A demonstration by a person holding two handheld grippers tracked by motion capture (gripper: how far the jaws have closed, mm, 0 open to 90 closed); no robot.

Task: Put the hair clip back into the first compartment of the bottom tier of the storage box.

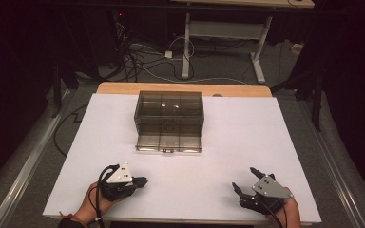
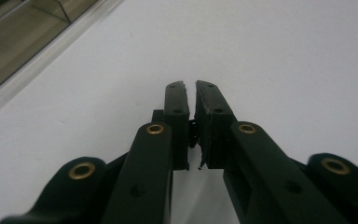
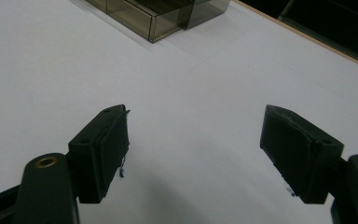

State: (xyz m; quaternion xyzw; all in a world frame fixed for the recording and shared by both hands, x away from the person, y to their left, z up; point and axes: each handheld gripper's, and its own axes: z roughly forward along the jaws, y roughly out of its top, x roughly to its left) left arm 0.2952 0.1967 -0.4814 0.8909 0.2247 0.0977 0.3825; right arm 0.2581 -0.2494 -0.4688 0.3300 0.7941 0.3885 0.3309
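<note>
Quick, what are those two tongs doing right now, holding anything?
Left tongs: closed, nothing between them, resting over the white table.
Right tongs: open, holding nothing.

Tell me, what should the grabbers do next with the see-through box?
Probably move the right gripper, whose jaws stand open, toward the smoky clear drawer box. Its bottom drawer sticks out, nothing is held, and the left gripper is shut and empty.

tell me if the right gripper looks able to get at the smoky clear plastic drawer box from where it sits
Probably yes: the right gripper rests with open jaws near the table's front edge, and bare white surface lies between it and the smoky clear plastic drawer box.
</note>
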